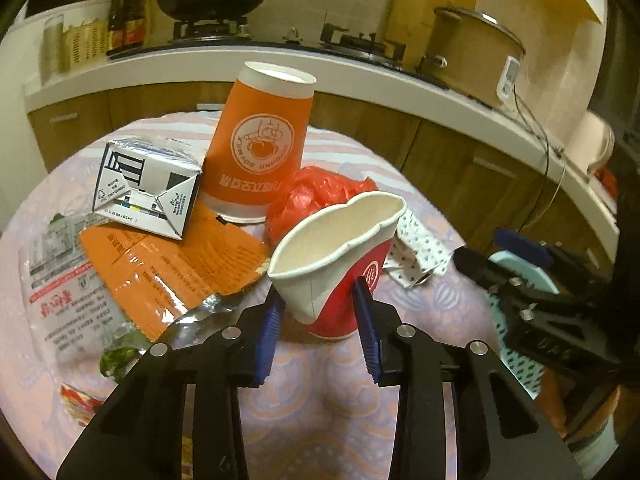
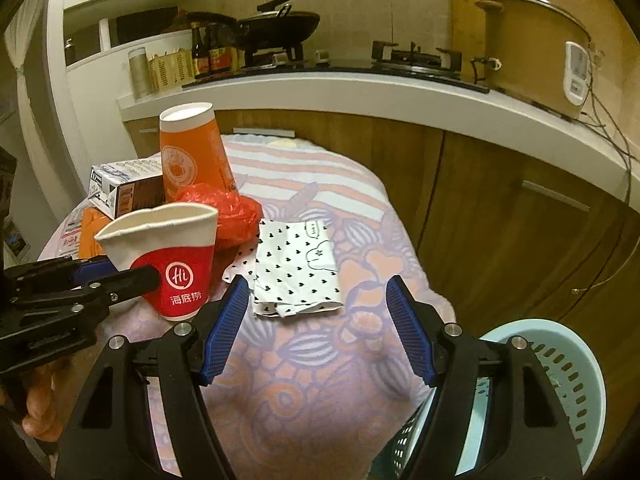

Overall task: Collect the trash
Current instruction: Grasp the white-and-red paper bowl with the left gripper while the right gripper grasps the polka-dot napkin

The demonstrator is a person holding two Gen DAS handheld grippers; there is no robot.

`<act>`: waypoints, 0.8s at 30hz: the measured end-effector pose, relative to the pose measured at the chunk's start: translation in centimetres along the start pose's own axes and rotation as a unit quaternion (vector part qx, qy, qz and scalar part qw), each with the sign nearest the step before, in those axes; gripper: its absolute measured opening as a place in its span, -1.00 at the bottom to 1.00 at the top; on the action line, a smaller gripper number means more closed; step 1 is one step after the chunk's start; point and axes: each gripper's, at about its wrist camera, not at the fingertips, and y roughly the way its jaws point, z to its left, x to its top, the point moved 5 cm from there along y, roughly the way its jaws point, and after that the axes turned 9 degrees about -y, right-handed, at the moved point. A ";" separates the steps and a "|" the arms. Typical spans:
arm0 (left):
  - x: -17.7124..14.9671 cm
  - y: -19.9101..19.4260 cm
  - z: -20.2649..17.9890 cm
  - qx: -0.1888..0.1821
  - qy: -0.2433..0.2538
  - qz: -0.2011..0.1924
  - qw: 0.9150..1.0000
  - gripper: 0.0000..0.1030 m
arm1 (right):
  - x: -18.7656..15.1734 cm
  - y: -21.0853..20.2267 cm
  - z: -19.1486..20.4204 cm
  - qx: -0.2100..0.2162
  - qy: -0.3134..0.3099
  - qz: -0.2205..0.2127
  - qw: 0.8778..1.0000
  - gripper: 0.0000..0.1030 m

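1. The red paper cup [image 1: 344, 276] is standing on the patterned surface [image 1: 304, 392], squashed so its white rim [image 1: 340, 232] is pinched into a wavy, flattened shape. It's at the near edge of the trash pile.
2. My left tongs [image 1: 318, 302] have a blue pad on each side of the cup's lower half, and both pads look like they're touching the wall, so I'm calling that clamped on the red paper cup. Same thing shows from the right camera, where the left tongs [image 2: 120, 274] come in from the side onto the cup.
3. My right tongs [image 2: 316, 292] are spread wide with nothing between the pads, hovering just short of the crumpled heart-print paper [image 2: 298, 268].
4. Right behind the cup there's a scrunched red plastic bag [image 1: 320, 192], and behind that an orange paper cup [image 1: 260, 144] turned upside down.
5. Left of those: a flattened milk carton [image 1: 148, 188] lying on an orange foil wrapper [image 1: 172, 268], plus a clear printed plastic bag [image 1: 68, 304] at the far left.
6. A pale blue perforated basket [image 2: 560, 368] sits low on my right, beside the surface.
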 end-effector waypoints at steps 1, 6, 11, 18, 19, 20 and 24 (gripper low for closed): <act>0.0 -0.1 -0.1 -0.002 -0.004 -0.004 1.000 -0.35 | 0.1 0.2 0.1 0.000 -0.001 0.003 1.000 0.31; -0.1 -1.2 0.0 -0.004 -0.023 -0.023 0.999 -0.36 | 0.7 2.6 0.4 0.014 0.003 0.034 0.999 0.31; -0.4 -2.9 0.4 -0.005 -0.038 -0.039 0.999 -0.36 | 0.8 5.5 0.1 0.019 0.018 0.075 0.997 0.43; -0.4 -3.1 0.4 0.001 -0.039 -0.045 0.998 -0.36 | 0.4 7.3 0.7 0.009 0.005 0.099 0.995 0.28; -0.3 -3.2 0.4 0.000 -0.040 -0.046 0.998 -0.36 | 0.4 7.1 0.7 0.017 0.007 0.097 0.995 0.13; -0.3 -3.3 0.4 -0.001 -0.040 -0.047 0.998 -0.36 | 0.5 6.9 0.8 0.024 0.007 0.095 0.995 -0.10; -0.5 -3.8 -0.3 0.000 -0.034 -0.051 0.998 -0.36 | 0.6 5.5 0.4 0.014 0.004 0.078 0.997 -0.52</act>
